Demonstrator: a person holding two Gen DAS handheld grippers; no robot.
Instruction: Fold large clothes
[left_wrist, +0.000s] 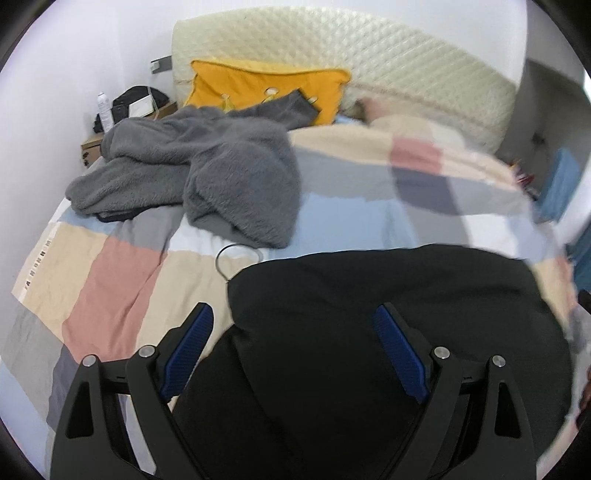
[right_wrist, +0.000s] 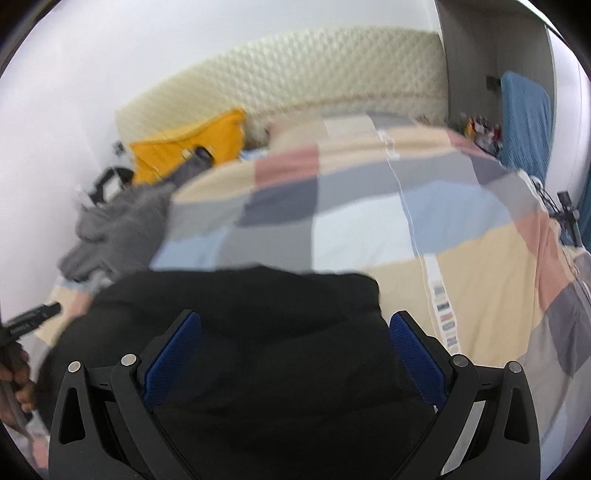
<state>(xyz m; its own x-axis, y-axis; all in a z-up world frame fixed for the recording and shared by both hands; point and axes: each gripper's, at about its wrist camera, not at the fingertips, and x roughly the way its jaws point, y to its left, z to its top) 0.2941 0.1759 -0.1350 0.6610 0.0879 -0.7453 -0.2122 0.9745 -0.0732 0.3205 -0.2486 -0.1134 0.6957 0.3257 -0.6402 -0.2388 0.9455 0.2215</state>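
Observation:
A large black garment (left_wrist: 388, 325) lies on the patchwork bed cover (left_wrist: 122, 280), near the foot of the bed. My left gripper (left_wrist: 293, 332) is open above its left part, blue pads wide apart, nothing between them. In the right wrist view the same black garment (right_wrist: 258, 332) fills the lower middle. My right gripper (right_wrist: 295, 339) is open above its right part, empty. The left gripper's tip (right_wrist: 37, 314) and the hand holding it show at the left edge. A grey fleece garment (left_wrist: 207, 170) lies crumpled at the bed's far left.
A yellow pillow (left_wrist: 266, 88) leans on the cream quilted headboard (left_wrist: 351, 55). A thin wire hanger (left_wrist: 236, 254) lies beside the black garment. A bedside table (left_wrist: 122, 122) with a bottle and a bag stands at the far left. Blue fabric (right_wrist: 524, 118) hangs at the right.

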